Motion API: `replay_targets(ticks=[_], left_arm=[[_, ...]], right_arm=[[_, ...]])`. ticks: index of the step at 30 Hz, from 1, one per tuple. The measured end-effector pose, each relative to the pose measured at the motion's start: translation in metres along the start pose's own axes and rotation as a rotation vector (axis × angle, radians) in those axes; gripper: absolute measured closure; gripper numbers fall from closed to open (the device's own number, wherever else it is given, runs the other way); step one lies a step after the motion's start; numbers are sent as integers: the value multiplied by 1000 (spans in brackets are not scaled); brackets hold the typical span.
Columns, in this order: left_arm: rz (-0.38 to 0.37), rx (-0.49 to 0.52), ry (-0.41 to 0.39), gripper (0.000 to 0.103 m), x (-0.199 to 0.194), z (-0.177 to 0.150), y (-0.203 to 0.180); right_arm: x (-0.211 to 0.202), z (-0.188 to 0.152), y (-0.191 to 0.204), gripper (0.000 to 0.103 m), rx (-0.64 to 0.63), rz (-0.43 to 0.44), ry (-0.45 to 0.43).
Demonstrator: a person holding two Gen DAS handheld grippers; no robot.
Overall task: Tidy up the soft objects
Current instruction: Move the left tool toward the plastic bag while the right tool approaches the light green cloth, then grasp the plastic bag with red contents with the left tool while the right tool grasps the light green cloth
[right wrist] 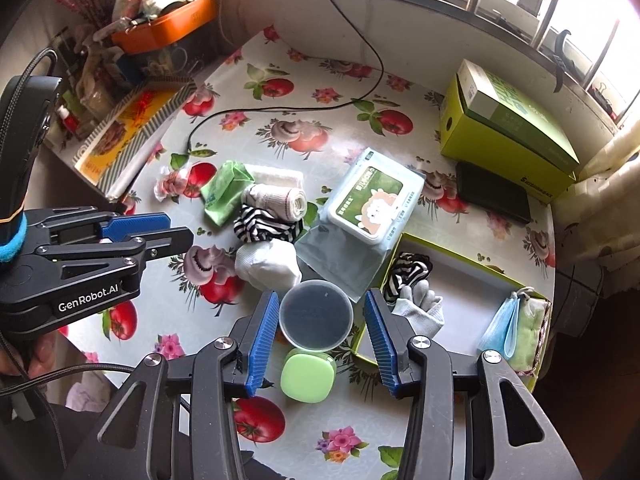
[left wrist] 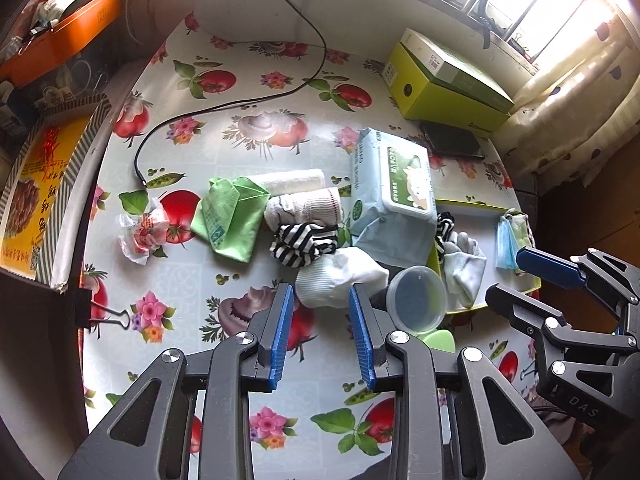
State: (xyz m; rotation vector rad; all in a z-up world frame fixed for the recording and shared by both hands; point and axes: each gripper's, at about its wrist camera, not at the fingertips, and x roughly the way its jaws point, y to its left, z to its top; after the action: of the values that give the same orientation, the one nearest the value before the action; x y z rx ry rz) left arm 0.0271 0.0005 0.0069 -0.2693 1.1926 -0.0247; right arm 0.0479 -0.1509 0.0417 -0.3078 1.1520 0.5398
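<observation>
Soft things lie in a pile mid-table: a white sock [left wrist: 338, 278] [right wrist: 267, 264], a striped sock [left wrist: 302, 242] [right wrist: 266, 229], a rolled beige bandage [left wrist: 308, 204] [right wrist: 280, 199], a white towel roll [left wrist: 288, 180] and a green cloth [left wrist: 230, 216] [right wrist: 224, 190]. A green-rimmed shallow box [right wrist: 472, 300] [left wrist: 480, 210] holds a striped sock [right wrist: 408, 270], a grey sock [right wrist: 420, 308] [left wrist: 466, 268], a blue face mask [right wrist: 500, 326] [left wrist: 506, 244] and a green pouch [right wrist: 530, 336]. My left gripper [left wrist: 320, 300] is open, just before the white sock. My right gripper [right wrist: 320, 308] is open around a clear plastic tub [right wrist: 316, 316] [left wrist: 416, 300].
A wet-wipes pack [left wrist: 394, 196] [right wrist: 370, 206] lies between pile and box. A green soap case [right wrist: 308, 376] sits near me. A green carton [left wrist: 444, 80] [right wrist: 508, 132] and black case [right wrist: 494, 194] stand far right. A black cable [left wrist: 224, 108], crumpled wrapper [left wrist: 142, 232] and orange bin [left wrist: 64, 36] are left.
</observation>
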Motion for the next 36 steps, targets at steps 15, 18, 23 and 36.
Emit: replay_targets(ticks=[15,18,23,36], left_arm=[[56,-96,69,73,28,-6,61],[67,-140,67,73,31,-4,79],[87,-216,54,73,33,1,110],[136,-354,18,65,64,23,174]], right_arm=[[48,22,26,59,-48,97,69],[58,26,29,59,-53,118,81],[72,34,33,58,-51,148,96],[93,58,49,54,-74,185,101]])
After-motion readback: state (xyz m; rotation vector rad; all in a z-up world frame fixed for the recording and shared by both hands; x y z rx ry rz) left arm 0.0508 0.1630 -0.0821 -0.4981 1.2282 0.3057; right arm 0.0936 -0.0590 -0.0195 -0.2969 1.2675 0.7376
